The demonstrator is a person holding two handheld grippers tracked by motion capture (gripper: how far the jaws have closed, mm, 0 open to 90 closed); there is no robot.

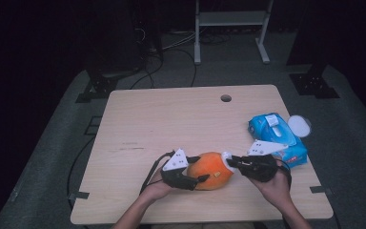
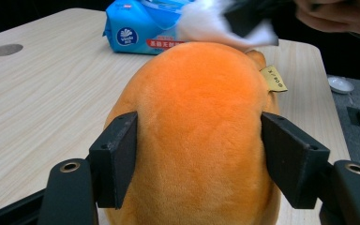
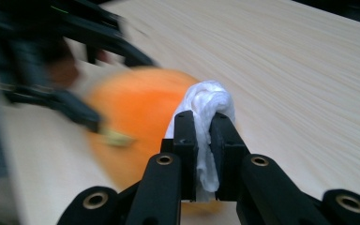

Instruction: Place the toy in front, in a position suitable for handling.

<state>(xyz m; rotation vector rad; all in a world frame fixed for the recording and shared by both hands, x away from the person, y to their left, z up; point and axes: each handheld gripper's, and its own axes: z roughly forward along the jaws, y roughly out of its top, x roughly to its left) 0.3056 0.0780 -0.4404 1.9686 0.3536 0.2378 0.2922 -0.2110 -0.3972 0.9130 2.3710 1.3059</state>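
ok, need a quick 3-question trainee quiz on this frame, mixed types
1. True or false: the right tool is shut on a white wipe.
2. Which thing sits between the pads of the left tool? A) the blue wipes pack B) the orange plush toy C) the white lid
3. Fill in: the wipe touches the plush toy on the side that faces the ____ tool.

Key: 1 true; 2 B; 3 right.
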